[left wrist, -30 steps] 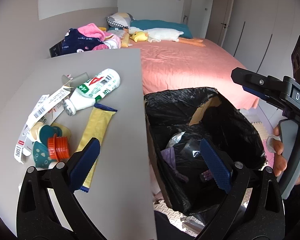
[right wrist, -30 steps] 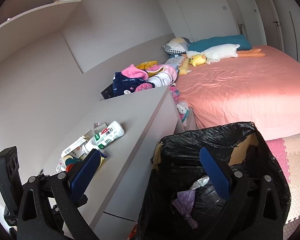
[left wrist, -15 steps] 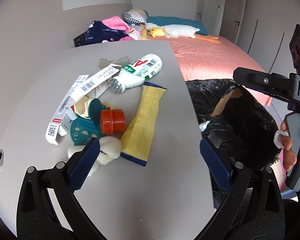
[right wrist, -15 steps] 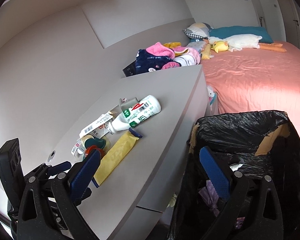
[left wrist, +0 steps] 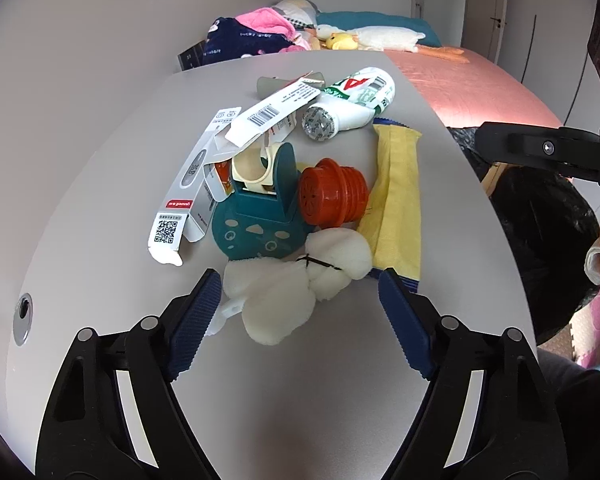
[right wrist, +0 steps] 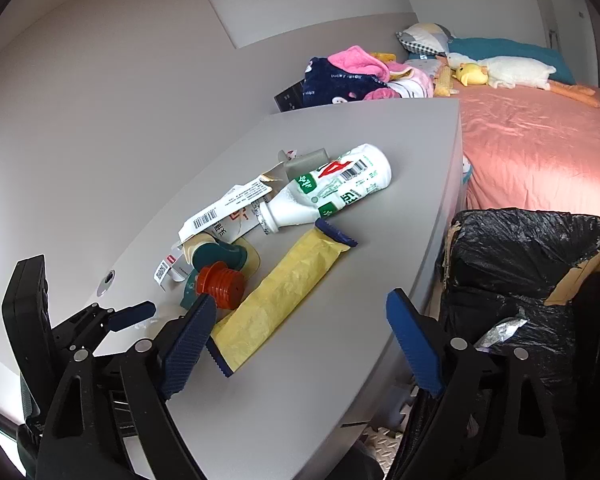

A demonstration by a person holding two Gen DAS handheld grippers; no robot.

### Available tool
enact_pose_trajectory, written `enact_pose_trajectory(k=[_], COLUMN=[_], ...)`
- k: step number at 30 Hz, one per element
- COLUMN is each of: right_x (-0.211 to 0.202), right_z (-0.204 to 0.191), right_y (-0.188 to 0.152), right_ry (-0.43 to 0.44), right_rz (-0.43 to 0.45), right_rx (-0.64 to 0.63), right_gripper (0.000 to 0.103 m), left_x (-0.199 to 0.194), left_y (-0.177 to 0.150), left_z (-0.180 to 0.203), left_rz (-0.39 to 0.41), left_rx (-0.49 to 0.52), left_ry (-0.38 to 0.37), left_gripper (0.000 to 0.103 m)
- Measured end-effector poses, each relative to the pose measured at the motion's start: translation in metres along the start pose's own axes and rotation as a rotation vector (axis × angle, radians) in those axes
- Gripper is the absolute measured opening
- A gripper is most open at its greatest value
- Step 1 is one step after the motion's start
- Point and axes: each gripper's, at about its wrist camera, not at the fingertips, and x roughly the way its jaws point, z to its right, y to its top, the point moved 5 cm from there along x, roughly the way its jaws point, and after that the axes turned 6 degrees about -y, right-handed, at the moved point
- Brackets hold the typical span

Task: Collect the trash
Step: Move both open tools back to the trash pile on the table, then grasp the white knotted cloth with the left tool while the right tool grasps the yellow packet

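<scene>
Left gripper (left wrist: 300, 304) spread wide over the grey desk (left wrist: 100, 184), straddling a white fluffy wad (left wrist: 296, 284) (nothing gripped).
Wad lies between the blue pads, long axis slanting left-near to right-far, just beside the yellow wrapper (left wrist: 396, 208). Right gripper (right wrist: 300, 320) also unclenched, holding nothing, near the black-lined bin (right wrist: 532, 264).

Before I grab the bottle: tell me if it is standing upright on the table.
No, the bottle lies on its side on the table, its foil-sealed mouth pointing toward the torn carton.
</scene>
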Motion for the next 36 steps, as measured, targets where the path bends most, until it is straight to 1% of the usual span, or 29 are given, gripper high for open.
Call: enact_pose_trajectory(k=[4,8,10,12,14,15,16,17,18,19,20,21,22,26,32,36], right_x=[0.02,0.042,0.051,0.056,0.06,0.061,0.063,0.063,0.064,0.064,0.063,0.061,0.06,0.051,0.032,0.018], right_z=[-0.008,-0.016,-0.018,-0.021,-0.025,-0.027,-0.028,-0.029,-0.029,-0.028,-0.027,-0.026,-0.026,-0.025,-0.022,-0.02], right_y=[0.001,-0.001,-0.004,-0.004,-0.003,-0.003,-0.004,-0.004,-0.004,-0.004,-0.004,-0.004,-0.003,-0.003,-0.002,0.0], right_ry=[-0.025,-0.07,-0.1,-0.108,-0.111,-0.102,-0.093,-0.082,-0.071,-0.046,-0.026,-0.014,-0.007,0.033,0.043,0.056], right_rz=[-0.048,-0.1,-0.125,-0.13,-0.136,-0.142,-0.146,-0.145,-0.142,-0.143,-0.142,-0.137,-0.132,-0.106,-0.061,-0.038], right_rx=[0.007,0.007,0.002,-0.005,-0.023,-0.026,-0.028,-0.03,-0.027,-0.018,-0.007,-0.002,-0.003,0.002,-0.016,-0.013], right_gripper=[0.072,0.069,0.064,0.062,0.055,0.047,0.037,0.036,0.031,0.025,0.022,0.02,0.017,0.013,0.013,0.013], left_x=[0.008,0.015,0.014,0.014,0.015,0.015,0.015,0.015,0.014,0.014,0.014,0.013,0.013,0.01,-0.004,-0.014], left_y=[-0.001,-0.001,-0.001,-0.001,-0.002,-0.002,-0.002,-0.002,-0.002,-0.003,-0.003,-0.002,-0.002,0.003,0.01,0.014], left_z=[-0.004,-0.011,-0.014,-0.018,-0.022,-0.023,-0.024,-0.023,-0.022,-0.021,-0.02,-0.019,-0.02,-0.022,-0.021,-0.013], left_rz=[-0.013,-0.016,-0.013,-0.014,-0.018,-0.018,-0.019,-0.018,-0.016,-0.015,-0.017,-0.017,-0.016,0.013,0.065,0.088], left_rx=[0.026,0.017,0.009,0.001,-0.02,-0.029,-0.034,-0.035,-0.034,-0.037,-0.043,-0.049,-0.054,-0.09,-0.119,-0.132], left_ry=[0.006,0.001,0.007,0.011,0.002,-0.001,-0.003,-0.007,-0.016,-0.022,-0.023,-0.023,-0.019,-0.013,-0.046,-0.08], left_gripper=[0.076,0.076,0.076,0.076,0.076,0.076,0.076,0.072,0.068,0.061,0.056,0.053,0.046,0.037,0.035,0.035])
